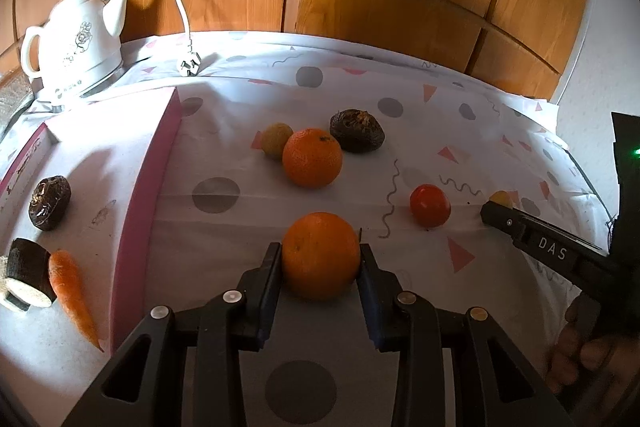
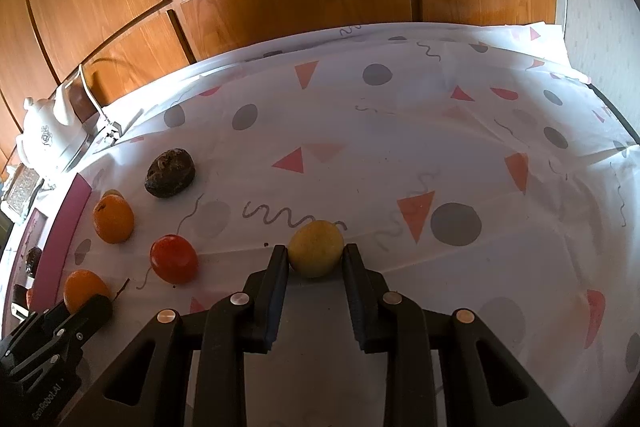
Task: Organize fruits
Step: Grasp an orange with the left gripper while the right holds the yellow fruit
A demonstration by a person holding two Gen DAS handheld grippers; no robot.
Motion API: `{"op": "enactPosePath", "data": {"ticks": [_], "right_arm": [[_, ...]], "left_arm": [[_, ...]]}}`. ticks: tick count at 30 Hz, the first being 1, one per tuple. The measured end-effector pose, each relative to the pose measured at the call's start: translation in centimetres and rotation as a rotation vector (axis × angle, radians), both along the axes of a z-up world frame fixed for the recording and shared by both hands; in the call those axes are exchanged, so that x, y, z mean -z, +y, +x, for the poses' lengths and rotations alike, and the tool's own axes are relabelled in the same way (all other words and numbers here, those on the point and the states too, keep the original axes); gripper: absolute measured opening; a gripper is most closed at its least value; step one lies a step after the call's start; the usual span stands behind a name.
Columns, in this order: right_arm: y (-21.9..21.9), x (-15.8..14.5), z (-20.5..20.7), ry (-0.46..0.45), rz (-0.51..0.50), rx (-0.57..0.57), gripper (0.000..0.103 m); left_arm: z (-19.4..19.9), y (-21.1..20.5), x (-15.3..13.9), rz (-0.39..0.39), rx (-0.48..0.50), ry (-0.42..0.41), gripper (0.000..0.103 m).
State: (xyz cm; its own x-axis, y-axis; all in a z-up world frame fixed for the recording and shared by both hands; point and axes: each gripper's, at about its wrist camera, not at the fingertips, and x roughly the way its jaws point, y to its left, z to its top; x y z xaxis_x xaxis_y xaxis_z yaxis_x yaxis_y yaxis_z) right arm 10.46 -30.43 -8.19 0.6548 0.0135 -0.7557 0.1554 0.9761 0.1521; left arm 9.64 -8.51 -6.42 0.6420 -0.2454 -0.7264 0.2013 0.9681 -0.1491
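Left wrist view: left gripper (image 1: 321,259) jaws clench the firm, smooth round orange (image 1: 321,255) at its widest girth; right gripper (image 2: 316,259) jaws clench the small, softer yellow fruit (image 2: 316,247), with the red tomato (image 2: 173,259) at nine o'clock.

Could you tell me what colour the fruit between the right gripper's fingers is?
Pale yellow fruit; right wrist view shows it best.

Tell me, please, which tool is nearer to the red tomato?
Right. The right tool, shut on the yellow fruit, sits just beside the tomato; the left tool, gripping an orange, is somewhat farther.
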Motion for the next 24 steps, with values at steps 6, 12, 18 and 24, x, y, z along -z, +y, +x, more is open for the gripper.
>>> {"op": "enactPosePath", "data": {"ticks": [6, 12, 18, 24], "right_arm": [[0.0, 0.0, 0.0, -0.001, 0.001, 0.0, 0.028], [0.1, 0.0, 0.0, 0.002, -0.011, -0.002, 0.028], [0.5, -0.1, 0.1, 0.01, -0.042, -0.006, 0.028], [0.7, -0.1, 0.2, 0.017, -0.063, -0.011, 0.028]], "left_arm": [[-0.1, 0.2, 0.1, -0.008, 0.003, -0.004, 0.037], [-0.4, 0.1, -0.1, -0.002, 0.006, -0.007, 0.036], [-1.1, 0.4, -0.3, 0.006, 0.001, -0.001, 0.036], [-2.4, 1.1, -0.8, -0.015, -0.01, 0.034, 0.036]]}}
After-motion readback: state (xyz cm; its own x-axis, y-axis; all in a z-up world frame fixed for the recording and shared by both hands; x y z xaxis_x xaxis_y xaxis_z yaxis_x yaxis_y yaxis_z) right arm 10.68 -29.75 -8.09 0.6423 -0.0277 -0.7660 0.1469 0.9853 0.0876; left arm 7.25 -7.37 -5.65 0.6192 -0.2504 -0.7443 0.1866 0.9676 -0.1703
